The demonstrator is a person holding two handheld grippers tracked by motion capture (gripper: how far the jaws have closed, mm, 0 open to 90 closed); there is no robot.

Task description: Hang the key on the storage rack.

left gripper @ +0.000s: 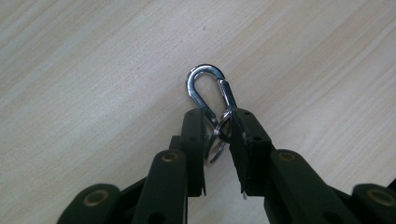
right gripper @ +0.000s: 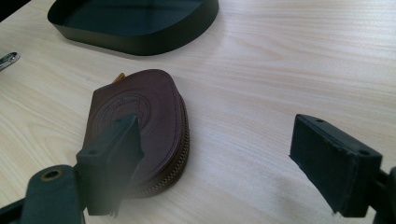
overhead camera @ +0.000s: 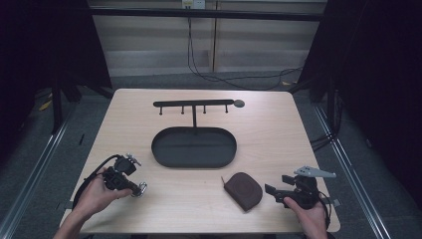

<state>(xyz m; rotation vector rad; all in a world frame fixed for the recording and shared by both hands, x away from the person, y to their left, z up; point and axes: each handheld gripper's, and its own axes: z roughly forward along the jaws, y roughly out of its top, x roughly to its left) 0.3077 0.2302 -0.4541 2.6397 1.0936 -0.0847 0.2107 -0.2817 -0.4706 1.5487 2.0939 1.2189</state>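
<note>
there's a light wood table with a black oval tray sitting mid-table, and a black hook rail standing on a post at its far edge. behind the table, a black cable trails over the grey floor.

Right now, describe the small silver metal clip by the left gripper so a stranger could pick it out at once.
Start from the black oval metal tray in the middle of the light wooden table, then look to the near left corner. There the left gripper pinches a shiny silver snap-hook carabiner with a key ring. It is bright metal, unlike the brown leather zip pouch near the right gripper.
</note>
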